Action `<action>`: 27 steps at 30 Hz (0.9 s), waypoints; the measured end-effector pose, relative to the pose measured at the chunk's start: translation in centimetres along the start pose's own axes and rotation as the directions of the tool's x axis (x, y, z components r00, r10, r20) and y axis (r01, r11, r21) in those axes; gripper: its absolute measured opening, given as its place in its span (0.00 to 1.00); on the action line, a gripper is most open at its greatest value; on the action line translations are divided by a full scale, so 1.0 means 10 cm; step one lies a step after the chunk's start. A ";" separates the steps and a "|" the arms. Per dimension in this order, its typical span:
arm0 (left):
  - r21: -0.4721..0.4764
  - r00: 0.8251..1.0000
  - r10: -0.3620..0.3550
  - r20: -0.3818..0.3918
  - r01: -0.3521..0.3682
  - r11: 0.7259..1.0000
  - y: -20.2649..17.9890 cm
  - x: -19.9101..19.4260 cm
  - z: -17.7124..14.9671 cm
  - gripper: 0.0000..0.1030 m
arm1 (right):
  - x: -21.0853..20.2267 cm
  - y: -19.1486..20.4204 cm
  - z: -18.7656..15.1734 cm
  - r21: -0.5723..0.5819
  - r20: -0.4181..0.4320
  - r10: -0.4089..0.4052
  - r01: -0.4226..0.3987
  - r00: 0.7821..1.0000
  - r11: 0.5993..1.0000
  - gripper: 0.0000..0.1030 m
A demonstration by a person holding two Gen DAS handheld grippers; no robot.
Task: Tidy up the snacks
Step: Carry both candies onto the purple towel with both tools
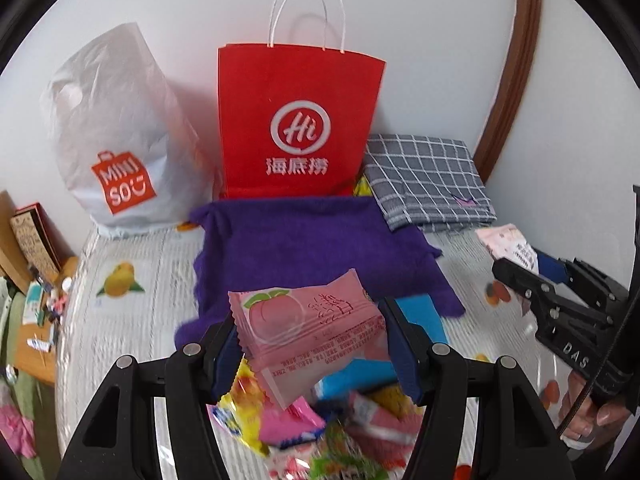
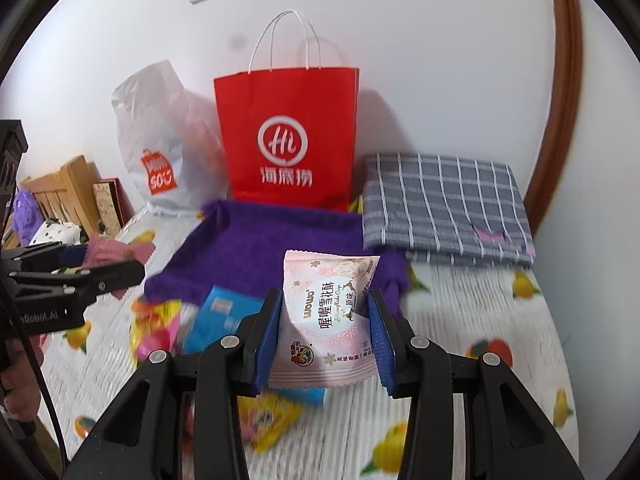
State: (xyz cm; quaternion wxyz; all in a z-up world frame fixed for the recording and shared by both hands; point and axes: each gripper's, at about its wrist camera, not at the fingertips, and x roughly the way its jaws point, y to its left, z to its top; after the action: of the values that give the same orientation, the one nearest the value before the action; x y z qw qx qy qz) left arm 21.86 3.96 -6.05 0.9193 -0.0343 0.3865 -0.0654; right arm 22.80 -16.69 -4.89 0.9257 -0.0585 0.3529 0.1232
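Note:
My left gripper (image 1: 310, 332) is shut on a pink peach snack packet (image 1: 308, 320), held above a pile of loose snack packets (image 1: 320, 420). My right gripper (image 2: 324, 316) is shut on a pale pink snowflake-crisp packet (image 2: 324, 316), lifted over the table. A purple cloth (image 1: 316, 248) lies spread ahead of both. Behind it stands a red paper bag (image 1: 298, 128) with white handles. In the left wrist view the right gripper (image 1: 508, 268) shows at the right edge with its packet (image 1: 506, 242). In the right wrist view the left gripper (image 2: 116, 264) shows at the left edge with its pink packet (image 2: 116, 250).
A white plastic shopping bag (image 1: 116, 140) stands left of the red bag. A folded grey checked cloth (image 1: 428, 180) lies at the back right. The table (image 2: 480, 320) has a fruit-print cover. A blue packet (image 2: 224, 316) and yellow ones lie near the front. A wooden rack (image 2: 64, 192) stands at left.

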 end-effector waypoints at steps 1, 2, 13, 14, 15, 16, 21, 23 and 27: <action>0.001 1.000 0.009 0.002 -0.009 1.000 0.02 0.03 0.05 0.60 | 0.05 -0.02 0.08 -0.002 0.004 0.000 0.000 1.000 1.000 0.41; 0.003 1.000 0.018 0.003 -0.018 1.000 0.04 0.06 0.11 0.60 | 0.09 -0.03 0.15 -0.003 0.007 0.000 0.000 1.000 1.000 0.41; -0.007 0.997 0.082 -0.008 -0.082 0.997 0.42 0.44 0.68 0.60 | 0.76 -0.13 0.72 -0.005 0.013 0.009 -0.009 1.000 1.000 0.41; -0.010 0.996 0.084 -0.013 -0.084 0.996 0.45 0.50 0.73 0.60 | 0.82 -0.12 0.75 -0.008 0.011 0.008 -0.008 1.000 1.000 0.41; -0.012 0.996 0.084 -0.018 -0.085 0.996 0.48 0.54 0.76 0.60 | 0.90 -0.12 0.77 -0.011 0.008 0.008 -0.008 1.000 1.000 0.41; -0.013 0.996 0.085 -0.022 -0.085 0.996 0.50 0.61 0.80 0.60 | 0.96 -0.13 0.78 -0.012 0.005 0.008 -0.008 1.000 1.000 0.41; -0.006 0.996 0.085 -0.040 -0.086 0.996 0.56 0.89 0.91 0.60 | 1.26 -0.19 0.80 0.005 -0.019 0.005 -0.005 1.000 1.000 0.41; -0.008 0.995 0.083 -0.049 -0.084 0.996 0.60 1.02 0.94 0.60 | 1.38 -0.22 0.80 0.007 -0.031 0.002 -0.002 1.000 1.000 0.41; -0.025 0.995 0.053 -0.090 -0.055 0.998 0.67 1.27 0.97 0.60 | 1.61 -0.26 0.75 -0.006 -0.049 0.013 -0.013 0.999 1.000 0.41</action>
State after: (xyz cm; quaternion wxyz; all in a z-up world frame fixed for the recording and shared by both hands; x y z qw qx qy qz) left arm 38.27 8.88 -8.99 0.9020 -0.0334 0.4288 -0.0367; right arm 39.89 -14.76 -9.94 0.9157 -0.0624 0.3756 0.1288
